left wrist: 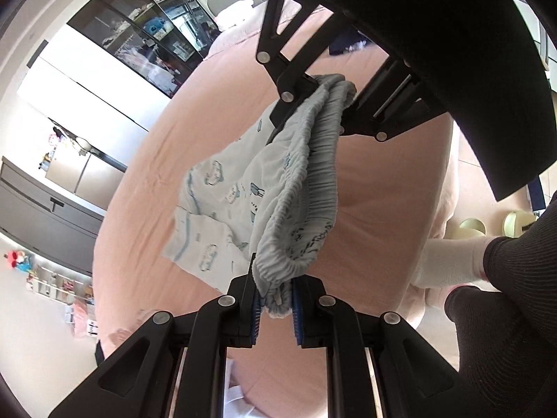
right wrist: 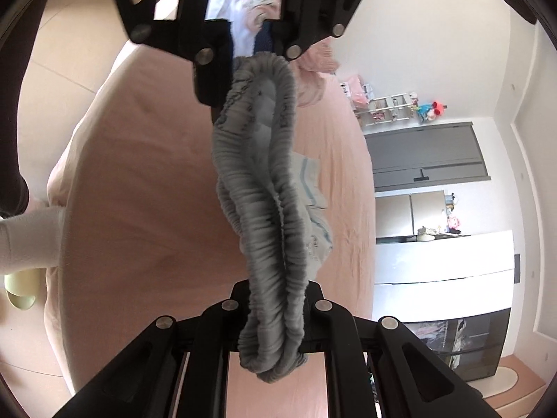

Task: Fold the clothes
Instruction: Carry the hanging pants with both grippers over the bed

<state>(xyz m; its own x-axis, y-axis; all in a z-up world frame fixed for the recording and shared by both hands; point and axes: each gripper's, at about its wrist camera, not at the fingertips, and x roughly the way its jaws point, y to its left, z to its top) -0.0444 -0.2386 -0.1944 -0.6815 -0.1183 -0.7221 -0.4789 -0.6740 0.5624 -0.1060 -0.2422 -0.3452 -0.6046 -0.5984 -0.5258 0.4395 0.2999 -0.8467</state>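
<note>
Small light-blue printed shorts (left wrist: 222, 202) with a grey ribbed elastic waistband (left wrist: 313, 181) hang above a pink bed (left wrist: 167, 129). My left gripper (left wrist: 275, 299) is shut on one end of the waistband. My right gripper (left wrist: 330, 101) is shut on the other end, facing me. In the right wrist view the waistband (right wrist: 264, 209) stretches from my right gripper (right wrist: 275, 317) up to the left gripper (right wrist: 257, 55). The shorts' legs (right wrist: 313, 181) hang below, lower hem touching the bed.
The pink bed (right wrist: 139, 191) fills the middle of both views. A pile of clothes (right wrist: 243, 3) lies at one end of it. Dark cabinets and white drawers (left wrist: 87, 80) line the wall. My socked foot (left wrist: 449, 261) stands at the bed's edge.
</note>
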